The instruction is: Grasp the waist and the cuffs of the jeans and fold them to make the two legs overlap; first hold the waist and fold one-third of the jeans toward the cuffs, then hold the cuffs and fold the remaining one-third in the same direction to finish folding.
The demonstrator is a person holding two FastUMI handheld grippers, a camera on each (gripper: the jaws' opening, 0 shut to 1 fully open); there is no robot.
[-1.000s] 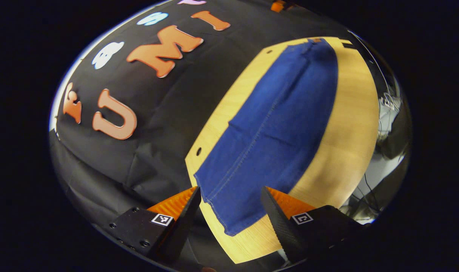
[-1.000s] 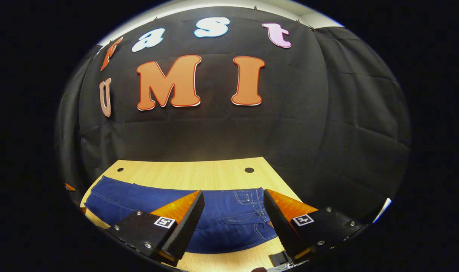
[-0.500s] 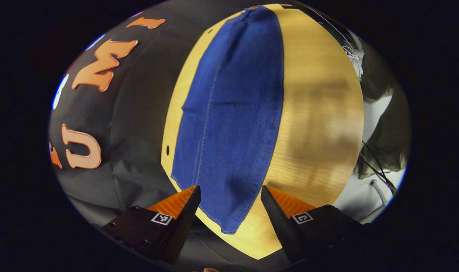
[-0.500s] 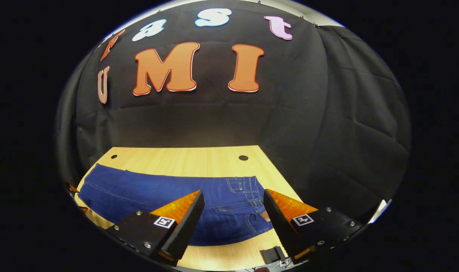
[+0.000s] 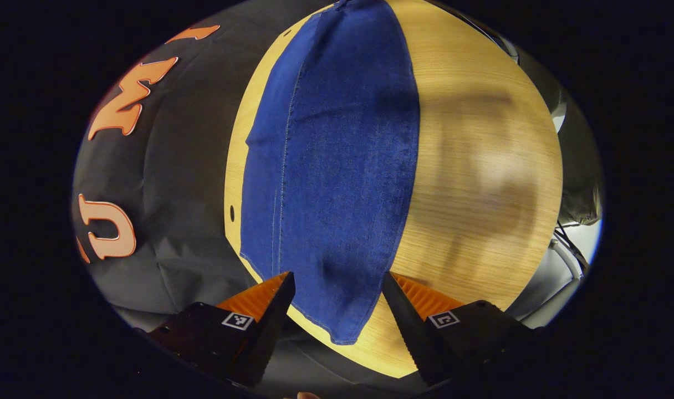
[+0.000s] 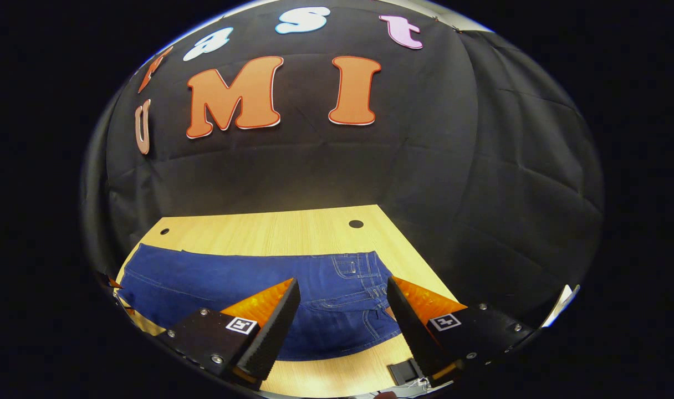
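Blue denim jeans flat on light wooden table, legs already overlapped; thirds unfolded. Your left gripper and right gripper: jaws apart, empty.

Left gripper view looks lengthwise along the jeans from close above the cuff end; right gripper view faces the booth wall across the counter from the waist end; both share the jeans

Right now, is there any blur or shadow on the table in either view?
Left gripper view: the table looks smeared by motion blur, with soft dark shadow patches on the wood beside the jeans. Right gripper view: the table and jeans stitching are sharp and evenly lit; fisheye bends the edges.
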